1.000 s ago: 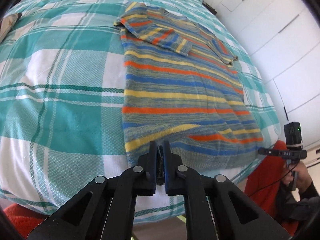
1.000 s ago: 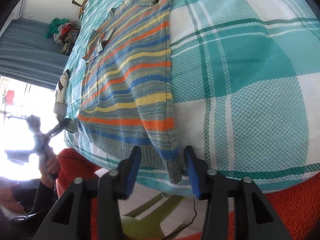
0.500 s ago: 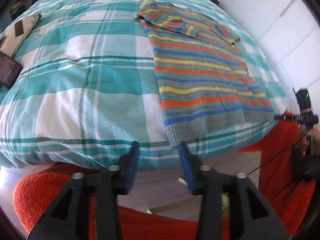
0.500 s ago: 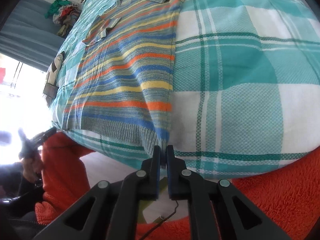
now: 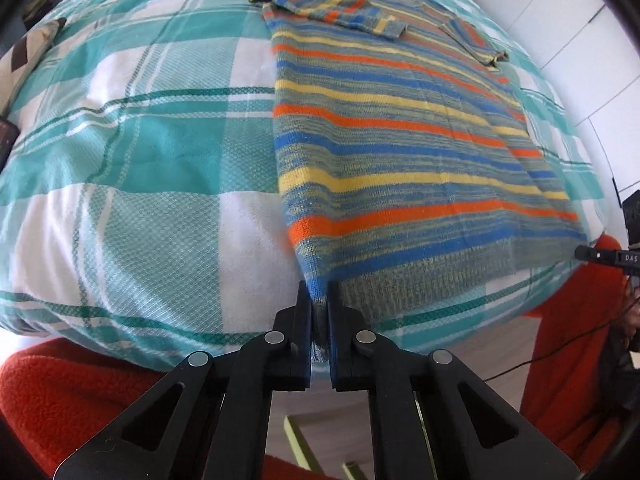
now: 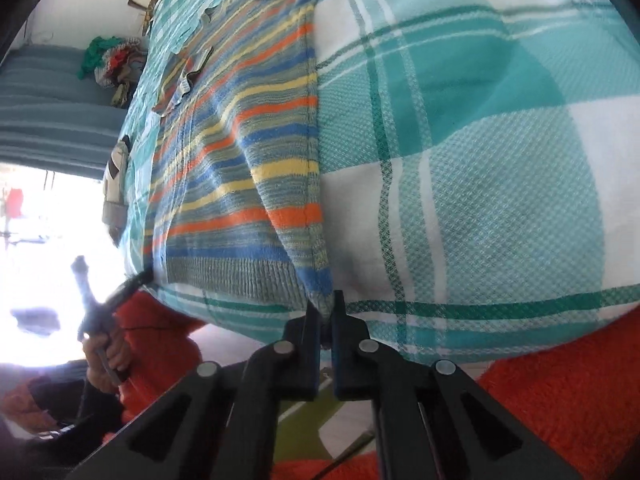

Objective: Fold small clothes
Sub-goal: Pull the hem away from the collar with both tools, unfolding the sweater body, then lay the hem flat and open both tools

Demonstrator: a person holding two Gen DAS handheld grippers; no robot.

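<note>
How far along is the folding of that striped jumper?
Early on. Done: the striped knitted sweater lies flat on the teal checked bedspread with both sleeves folded across its chest. In hand: the left gripper and right gripper each pinch a corner of the hem. Left: carrying the hem up toward the collar; the body shows no fold yet.

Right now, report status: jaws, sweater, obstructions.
Left gripper shut on striped sweater, near hem corner. Right gripper shut on the opposite hem corner. Sweater flat on the checked bedspread, sleeves folded in. Nothing lying on it.
</note>
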